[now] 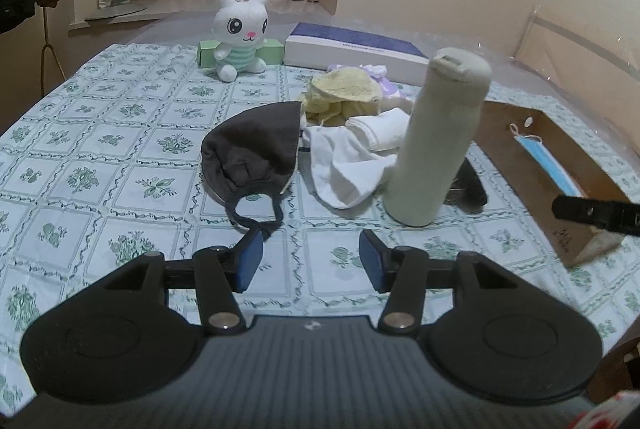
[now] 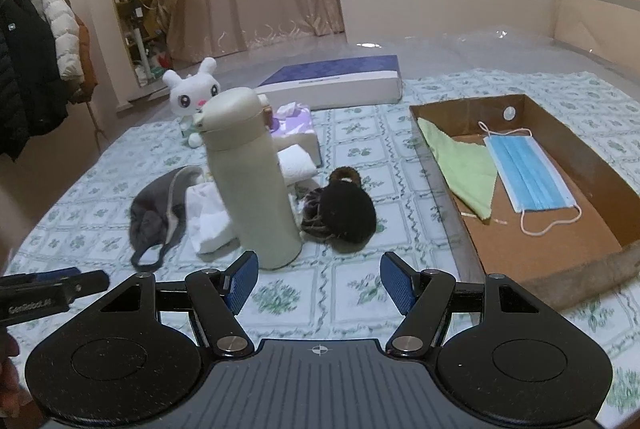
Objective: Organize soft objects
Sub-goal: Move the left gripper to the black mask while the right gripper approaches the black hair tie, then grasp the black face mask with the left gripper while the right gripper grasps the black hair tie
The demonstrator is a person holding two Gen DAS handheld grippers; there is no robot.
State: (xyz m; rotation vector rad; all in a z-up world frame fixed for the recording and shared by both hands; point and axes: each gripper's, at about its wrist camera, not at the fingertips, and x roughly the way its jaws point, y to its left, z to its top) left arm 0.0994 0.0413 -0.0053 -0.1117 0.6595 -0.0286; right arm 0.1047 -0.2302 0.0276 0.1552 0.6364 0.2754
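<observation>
My left gripper hovers over the patterned tablecloth, its jaws opening with nothing between them. Just beyond its tips lies a dark grey cloth mask with its ear loops nearest. A white cloth and a yellow cloth lie behind. My right gripper is open and empty, in front of a black furry item. The cardboard box on the right holds a blue face mask and a green cloth. A white plush bunny sits at the back.
An upright beige bottle stands between the cloth pile and the furry item, close to my right gripper's left finger. A flat white and blue box and a purple tissue pack lie farther back. Coats hang at the left.
</observation>
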